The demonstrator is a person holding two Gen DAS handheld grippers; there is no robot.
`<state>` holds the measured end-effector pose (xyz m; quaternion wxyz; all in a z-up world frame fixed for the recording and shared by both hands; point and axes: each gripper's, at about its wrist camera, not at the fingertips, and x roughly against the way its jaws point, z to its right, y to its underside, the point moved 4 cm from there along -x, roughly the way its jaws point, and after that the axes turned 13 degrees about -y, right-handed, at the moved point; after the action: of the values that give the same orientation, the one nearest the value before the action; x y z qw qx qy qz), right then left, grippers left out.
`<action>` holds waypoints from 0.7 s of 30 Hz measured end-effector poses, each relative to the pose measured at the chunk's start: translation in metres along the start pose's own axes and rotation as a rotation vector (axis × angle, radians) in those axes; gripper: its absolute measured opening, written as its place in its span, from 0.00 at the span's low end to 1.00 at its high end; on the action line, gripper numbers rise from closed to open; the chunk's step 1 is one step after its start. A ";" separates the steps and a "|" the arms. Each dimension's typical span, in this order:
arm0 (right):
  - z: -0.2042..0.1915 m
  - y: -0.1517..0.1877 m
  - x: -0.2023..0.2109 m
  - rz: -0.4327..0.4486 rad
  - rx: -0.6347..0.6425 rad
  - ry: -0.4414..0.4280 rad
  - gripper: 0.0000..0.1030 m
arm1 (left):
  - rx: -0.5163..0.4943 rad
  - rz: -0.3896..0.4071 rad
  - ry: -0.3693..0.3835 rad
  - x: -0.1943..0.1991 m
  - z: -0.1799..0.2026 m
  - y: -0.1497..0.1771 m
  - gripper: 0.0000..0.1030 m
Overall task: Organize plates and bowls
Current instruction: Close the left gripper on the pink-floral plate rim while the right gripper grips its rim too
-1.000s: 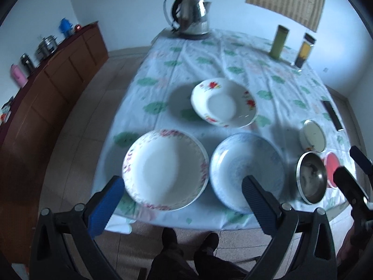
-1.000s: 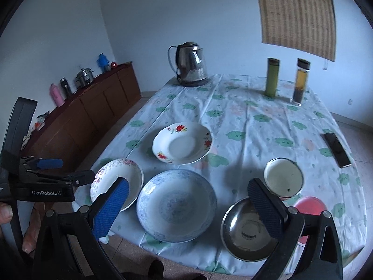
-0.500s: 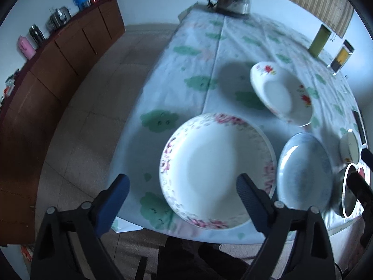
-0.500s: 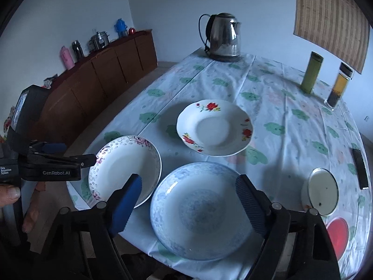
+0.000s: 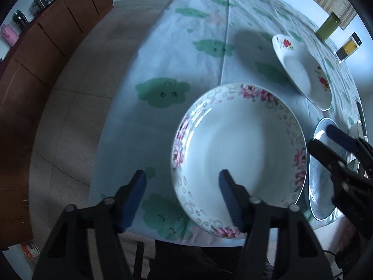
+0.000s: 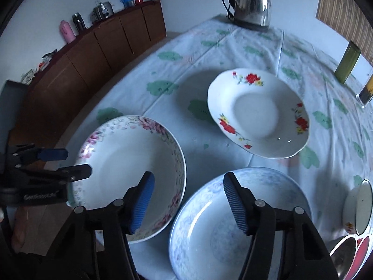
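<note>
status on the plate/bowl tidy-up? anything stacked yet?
Done: nothing. The pink-flowered plate, blue-patterned plate and red-flowered plate each lie apart on the tablecloth.

In hand: nothing gripped. The left gripper has open jaws straddling the pink-flowered plate's near rim; the right gripper hovers open between the two near plates.

Left: all the stacking, plus the small bowl at the right edge.

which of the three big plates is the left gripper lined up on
The pink-flowered plate: the open left gripper straddles its near-left rim. The red-flowered one and blue one lie farther right.
</note>
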<state>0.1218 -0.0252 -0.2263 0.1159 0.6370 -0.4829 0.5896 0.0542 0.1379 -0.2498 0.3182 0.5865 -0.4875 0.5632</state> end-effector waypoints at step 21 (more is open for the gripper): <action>-0.008 -0.009 -0.056 -0.129 0.054 -0.034 0.29 | -0.015 -0.090 0.086 -0.025 0.003 -0.017 0.25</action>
<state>0.1329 0.0118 -0.2687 0.1281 0.6797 -0.4268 0.5827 0.0738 0.1459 -0.2714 0.3681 0.5806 -0.4507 0.5694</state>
